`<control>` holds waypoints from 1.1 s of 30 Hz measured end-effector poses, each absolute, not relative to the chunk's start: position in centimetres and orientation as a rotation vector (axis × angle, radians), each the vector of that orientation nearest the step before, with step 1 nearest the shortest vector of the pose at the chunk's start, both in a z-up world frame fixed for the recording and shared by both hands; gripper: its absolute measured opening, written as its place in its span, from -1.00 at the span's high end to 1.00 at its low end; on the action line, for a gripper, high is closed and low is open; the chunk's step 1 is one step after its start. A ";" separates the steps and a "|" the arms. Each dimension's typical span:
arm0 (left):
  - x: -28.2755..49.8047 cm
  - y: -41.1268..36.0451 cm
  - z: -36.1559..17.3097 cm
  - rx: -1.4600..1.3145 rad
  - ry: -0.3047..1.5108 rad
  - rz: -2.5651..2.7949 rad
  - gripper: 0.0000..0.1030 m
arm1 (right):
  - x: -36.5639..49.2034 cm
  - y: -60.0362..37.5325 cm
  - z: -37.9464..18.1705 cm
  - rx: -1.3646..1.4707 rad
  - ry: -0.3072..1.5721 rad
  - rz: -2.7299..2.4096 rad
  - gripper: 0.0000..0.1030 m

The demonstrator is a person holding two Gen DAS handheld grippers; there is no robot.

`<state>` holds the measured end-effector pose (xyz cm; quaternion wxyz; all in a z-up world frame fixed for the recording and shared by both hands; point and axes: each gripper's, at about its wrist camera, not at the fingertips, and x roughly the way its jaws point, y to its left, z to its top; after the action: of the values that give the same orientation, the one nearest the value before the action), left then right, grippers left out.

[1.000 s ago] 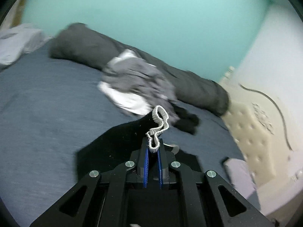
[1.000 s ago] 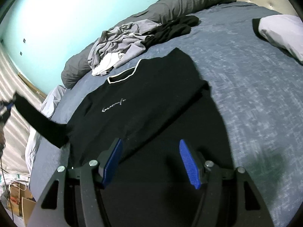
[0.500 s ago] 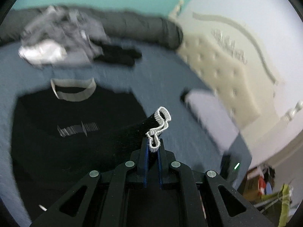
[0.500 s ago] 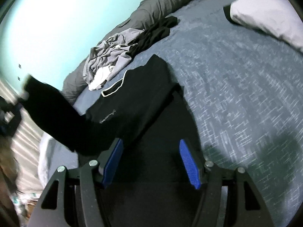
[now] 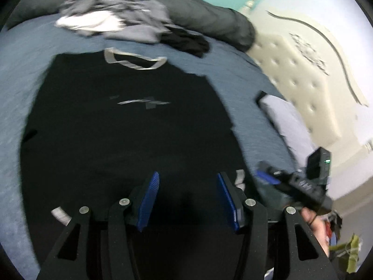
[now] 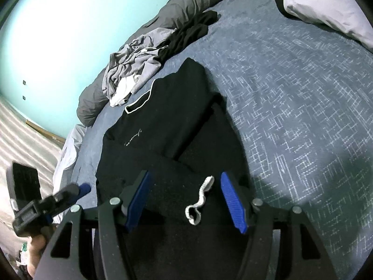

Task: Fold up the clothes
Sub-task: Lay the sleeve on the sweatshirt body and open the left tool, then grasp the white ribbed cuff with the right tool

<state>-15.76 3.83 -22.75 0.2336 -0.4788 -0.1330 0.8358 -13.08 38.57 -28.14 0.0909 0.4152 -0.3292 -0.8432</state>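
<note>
Blue bed point(image 6: 291, 93) bears black sweater point(image 6: 167, 107); left gripper point(image 5: 187, 192) and right gripper point(image 6: 186, 196) gape empty.

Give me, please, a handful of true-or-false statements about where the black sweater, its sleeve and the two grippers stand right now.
1. The left gripper is clamped on the sleeve cuff. False: its jaws are open and hold nothing.
2. One sleeve lies folded across the body of the black sweater. True.
3. The white-edged cuff lies between the open jaws of the right gripper. True.
4. The sweater lies with its collar towards the pile of unfolded clothes. True.
5. The sweater hangs in the air above the bed. False: it lies flat on the bed.
</note>
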 end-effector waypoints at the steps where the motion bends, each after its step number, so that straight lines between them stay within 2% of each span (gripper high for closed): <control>1: -15.6 2.5 -23.3 -1.334 -0.387 2.317 -0.08 | -13.1 38.6 -28.2 1.241 -0.979 -2.505 -0.23; 12: -15.3 -9.8 -27.4 -1.406 -0.667 2.514 -0.07 | -14.4 36.4 -30.4 1.390 -0.889 -2.487 -0.23; 14: -15.7 -11.2 -28.0 -1.420 -0.672 2.553 -0.07 | -14.4 36.0 -30.6 1.408 -0.858 -2.491 -0.23; 16: -16.3 -12.4 -28.5 -1.436 -0.670 2.583 -0.08 | -14.4 35.8 -30.7 1.419 -0.837 -2.487 0.00; 17: -16.7 -13.0 -28.7 -1.444 -0.669 2.598 -0.07 | -14.4 35.8 -30.7 1.424 -0.827 -2.483 0.23; 18: -17.2 -13.3 -28.8 -1.453 -0.647 2.609 -0.07 | -14.4 35.7 -30.8 1.429 -0.816 -2.480 0.34; 19: -17.6 -13.5 -28.9 -1.461 -0.625 2.620 -0.07 | -14.4 35.6 -30.8 1.433 -0.803 -2.482 0.37; 21: -18.7 -13.7 -29.1 -1.474 -0.586 2.638 -0.07 | -14.3 35.5 -30.9 1.437 -0.780 -2.489 0.67; 23: -19.9 -13.7 -29.1 -1.485 -0.534 2.656 -0.07 | -14.2 35.6 -30.8 1.433 -0.776 -2.499 0.76; 24: -20.4 -13.5 -29.1 -1.483 -0.501 2.667 -0.07 | -14.2 35.5 -30.6 1.424 -0.770 -2.500 0.86; 28: -22.6 -12.4 -28.9 -1.488 -0.360 2.675 -0.06 | -14.1 35.1 -30.0 1.390 -0.740 -2.501 0.92; 33: -24.8 -11.5 -29.2 -1.521 -0.195 2.660 0.25 | -14.1 35.0 -29.8 1.379 -0.741 -2.492 0.93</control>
<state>-24.79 -11.46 -29.16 0.0359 -0.4950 -0.0634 0.8658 -14.14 35.04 -29.82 0.0992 0.4662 -0.2507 -0.8426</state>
